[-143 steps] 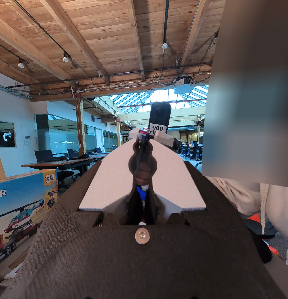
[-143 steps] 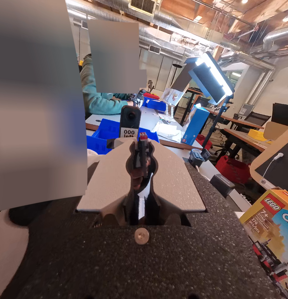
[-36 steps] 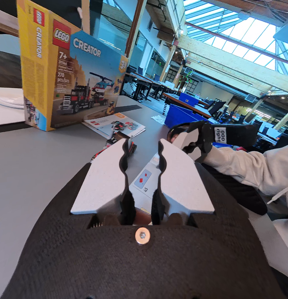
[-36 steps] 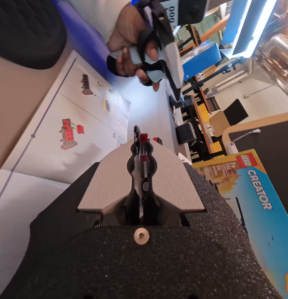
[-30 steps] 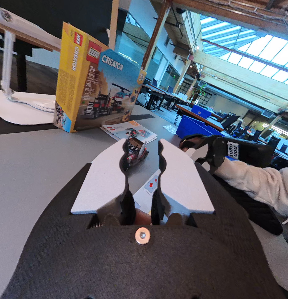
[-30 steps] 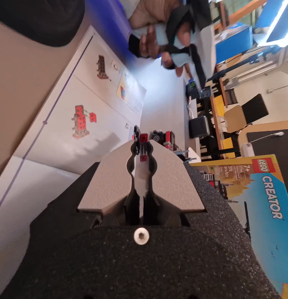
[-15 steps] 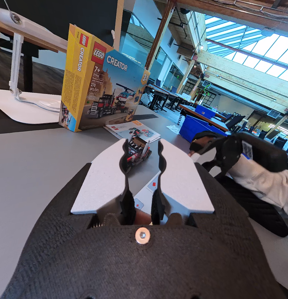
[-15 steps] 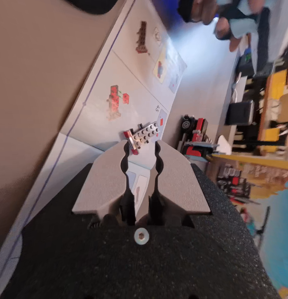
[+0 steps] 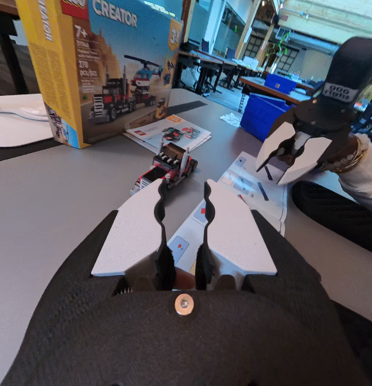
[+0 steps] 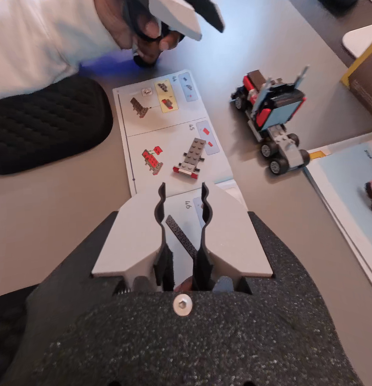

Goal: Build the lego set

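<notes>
- Left wrist view: left gripper (image 9: pixel 184 184) has jaws apart, empty, poised over the near end of the open white instruction sheet (image 9: pixel 239 200). The part-built red-and-black lego truck (image 9: pixel 166 170) stands on the grey table (image 9: pixel 55 198), just beside the sheet's far-left edge.
- Right wrist view: right gripper (image 10: pixel 182 189) also parted, empty, above the sheet. The grey studded plate assembly with red end (image 10: pixel 190 159) lies on the sheet; a long dark studded strip (image 10: pixel 179 234) shows between the fingers.
- Judgement: picking the next part; next, lower and close squarely across the strip.

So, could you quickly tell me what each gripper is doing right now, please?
Left gripper: open, holding nothing, above the table.
Right gripper: open, holding nothing, above the instruction sheet.
</notes>
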`<state>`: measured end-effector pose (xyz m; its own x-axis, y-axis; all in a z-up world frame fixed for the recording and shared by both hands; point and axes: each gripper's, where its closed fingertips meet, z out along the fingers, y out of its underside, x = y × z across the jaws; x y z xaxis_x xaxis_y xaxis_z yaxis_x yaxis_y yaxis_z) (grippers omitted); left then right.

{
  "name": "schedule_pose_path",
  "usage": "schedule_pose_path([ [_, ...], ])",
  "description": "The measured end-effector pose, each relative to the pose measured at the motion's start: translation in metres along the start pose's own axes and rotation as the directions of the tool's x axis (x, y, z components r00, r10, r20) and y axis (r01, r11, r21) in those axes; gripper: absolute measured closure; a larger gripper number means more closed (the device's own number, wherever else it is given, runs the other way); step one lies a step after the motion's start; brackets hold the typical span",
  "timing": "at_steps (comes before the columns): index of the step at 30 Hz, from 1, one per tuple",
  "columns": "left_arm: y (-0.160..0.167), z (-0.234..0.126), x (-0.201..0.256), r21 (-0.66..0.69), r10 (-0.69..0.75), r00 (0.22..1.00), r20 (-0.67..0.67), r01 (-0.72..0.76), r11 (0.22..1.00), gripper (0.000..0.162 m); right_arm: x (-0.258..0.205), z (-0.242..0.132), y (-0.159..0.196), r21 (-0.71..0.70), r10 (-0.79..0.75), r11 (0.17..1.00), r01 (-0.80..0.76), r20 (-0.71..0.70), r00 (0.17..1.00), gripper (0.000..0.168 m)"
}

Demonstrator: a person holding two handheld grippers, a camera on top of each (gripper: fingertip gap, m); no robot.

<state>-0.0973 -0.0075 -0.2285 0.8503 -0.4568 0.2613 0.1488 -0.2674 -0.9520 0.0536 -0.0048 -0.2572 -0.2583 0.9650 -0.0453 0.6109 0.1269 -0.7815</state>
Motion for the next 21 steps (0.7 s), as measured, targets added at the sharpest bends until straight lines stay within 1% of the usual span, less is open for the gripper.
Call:
schedule_pose_path([
  [4, 0.008, 0.004, 0.003, -0.068, 0.049, 0.999, 0.005, -0.049, 0.996, 0.127, 0.001, 0.028, 0.004, -0.092, -0.026, 0.995, 0.025, -0.014, 1.000, 0.123],
  [6, 0.010, 0.005, 0.004, -0.078, 0.054, 0.999, 0.005, -0.054, 0.995, 0.127, 0.003, 0.044, 0.001, -0.118, -0.008, 0.993, 0.009, 0.009, 1.000, 0.121],
  [8, 0.010, 0.005, 0.004, -0.079, 0.050, 0.999, 0.002, -0.050, 0.996, 0.127, 0.009, 0.057, 0.002, -0.163, -0.007, 0.987, 0.006, -0.010, 1.000, 0.120],
  [10, 0.010, 0.005, 0.003, -0.074, 0.042, 0.999, 0.003, -0.042, 0.996, 0.127, 0.012, 0.067, 0.005, -0.209, -0.018, 0.978, 0.014, -0.018, 1.000, 0.123],
  [11, 0.009, 0.005, 0.003, -0.071, 0.037, 0.999, 0.003, -0.037, 0.997, 0.127, 0.012, 0.069, 0.007, -0.227, -0.029, 0.974, 0.024, -0.020, 0.999, 0.131],
  [12, 0.009, 0.004, 0.002, -0.068, 0.032, 0.999, 0.005, -0.032, 0.997, 0.127, 0.012, 0.069, 0.007, -0.227, -0.042, 0.973, 0.035, -0.025, 0.999, 0.136],
  [15, 0.009, 0.004, 0.001, -0.065, 0.023, 1.000, 0.005, -0.023, 0.998, 0.127, 0.011, 0.059, 0.010, -0.221, -0.027, 0.975, 0.022, -0.021, 0.999, 0.136],
  [17, 0.009, 0.005, 0.001, -0.068, 0.020, 1.000, 0.006, -0.020, 0.997, 0.127, 0.017, 0.044, 0.015, -0.215, 0.006, 0.977, -0.019, -0.060, 0.998, 0.136],
  [19, 0.011, 0.006, 0.000, -0.077, 0.018, 1.000, 0.011, -0.017, 0.997, 0.127, 0.024, 0.025, 0.025, -0.223, 0.035, 0.973, -0.059, -0.108, 0.994, 0.136],
  [21, 0.013, 0.007, 0.001, -0.096, 0.022, 1.000, 0.012, -0.021, 0.995, 0.127, 0.029, 0.011, 0.043, -0.275, 0.054, 0.957, -0.091, -0.138, 0.989, 0.136],
])
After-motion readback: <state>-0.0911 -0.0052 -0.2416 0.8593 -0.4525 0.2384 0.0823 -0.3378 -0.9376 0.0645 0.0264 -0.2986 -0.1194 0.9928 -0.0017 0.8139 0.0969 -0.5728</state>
